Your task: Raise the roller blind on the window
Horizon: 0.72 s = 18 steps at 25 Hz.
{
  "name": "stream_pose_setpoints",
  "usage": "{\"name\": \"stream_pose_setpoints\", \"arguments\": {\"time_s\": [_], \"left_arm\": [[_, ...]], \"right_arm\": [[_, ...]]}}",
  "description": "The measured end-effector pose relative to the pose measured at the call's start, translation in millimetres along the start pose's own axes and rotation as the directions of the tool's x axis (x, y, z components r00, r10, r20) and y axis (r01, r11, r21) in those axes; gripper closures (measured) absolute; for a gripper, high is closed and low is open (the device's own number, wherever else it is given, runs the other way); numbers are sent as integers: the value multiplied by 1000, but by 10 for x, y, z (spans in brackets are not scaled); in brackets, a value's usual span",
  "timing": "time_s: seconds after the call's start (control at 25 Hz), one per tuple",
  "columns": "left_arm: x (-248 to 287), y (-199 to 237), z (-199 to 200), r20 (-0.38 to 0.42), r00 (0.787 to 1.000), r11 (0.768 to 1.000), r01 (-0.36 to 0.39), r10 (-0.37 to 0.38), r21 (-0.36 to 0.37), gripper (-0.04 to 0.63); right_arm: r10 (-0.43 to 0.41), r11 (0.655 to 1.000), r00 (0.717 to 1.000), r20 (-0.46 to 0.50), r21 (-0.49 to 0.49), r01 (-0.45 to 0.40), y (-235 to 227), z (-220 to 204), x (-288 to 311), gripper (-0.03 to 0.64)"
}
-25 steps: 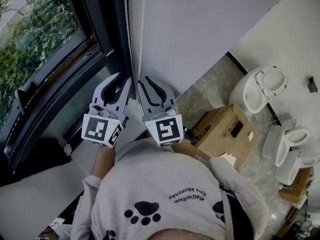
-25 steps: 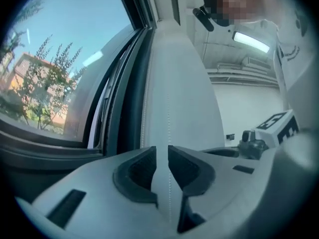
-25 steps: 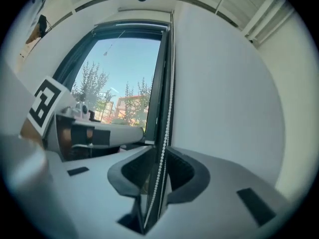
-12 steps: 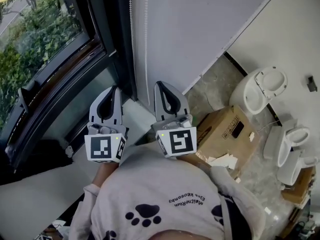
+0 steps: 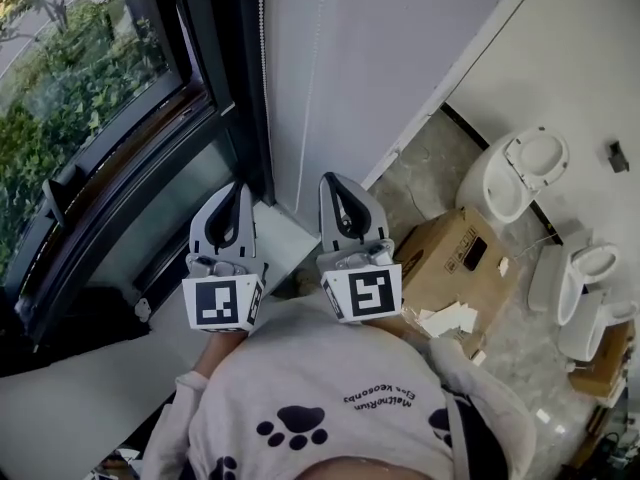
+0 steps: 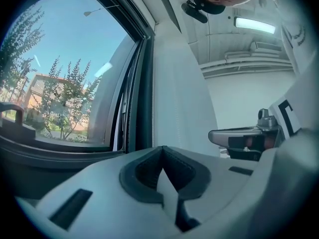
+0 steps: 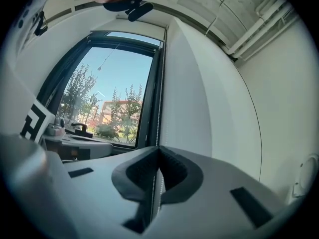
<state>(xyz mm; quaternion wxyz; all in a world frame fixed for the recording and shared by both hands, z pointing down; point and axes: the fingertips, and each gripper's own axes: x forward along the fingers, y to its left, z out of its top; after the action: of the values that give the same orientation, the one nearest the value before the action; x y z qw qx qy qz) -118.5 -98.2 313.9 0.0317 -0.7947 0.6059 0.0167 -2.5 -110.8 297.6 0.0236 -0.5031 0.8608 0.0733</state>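
Right tool: the grey two-jaw right tool (image 7: 158,149) with black pads is clamped on the white beaded pull chain (image 7: 158,123). The beads run down into its pads and show again in the slot below.
Left tool: the matching grey left tool (image 6: 162,149) is fully closed. Only a pale sliver shows behind its pads and no beads, so a grip on a strand cannot be confirmed.
Chain: two thin strands hang beside the dark metal window frame (image 5: 215,98). One ends at the right tool's tips, the other just beside the left tool's.
Roller blind: no fabric of the roller blind crosses the clear glass pane (image 5: 80,88) in any view. Its roll probably sits above what the frames show.
Risk, slip: a pull angled away from the chain's hang could drag beads through the pads.
Risk, lock: if both strands are pinched and hauled together, the loop likely jams. Pulling the wrong strand would lower the blind.
Right gripper view only: beads entering the pads.
Left gripper view only: the right tool side-on, and a long ceiling light (image 6: 254,25).
Head view only: both tools side by side, a brown cardboard box (image 5: 450,263) and white ceramic fixtures (image 5: 520,173) on the floor.
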Motion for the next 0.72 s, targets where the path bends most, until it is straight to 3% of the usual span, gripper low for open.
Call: {"name": "stream_pose_setpoints", "arguments": {"time_s": [0.72], "left_arm": [[-121,-223,-75,-32,996,996,88,-89,-31,588]], "right_arm": [[26,1000,999,-19,-15,-27,296,-23,-79,607]]}}
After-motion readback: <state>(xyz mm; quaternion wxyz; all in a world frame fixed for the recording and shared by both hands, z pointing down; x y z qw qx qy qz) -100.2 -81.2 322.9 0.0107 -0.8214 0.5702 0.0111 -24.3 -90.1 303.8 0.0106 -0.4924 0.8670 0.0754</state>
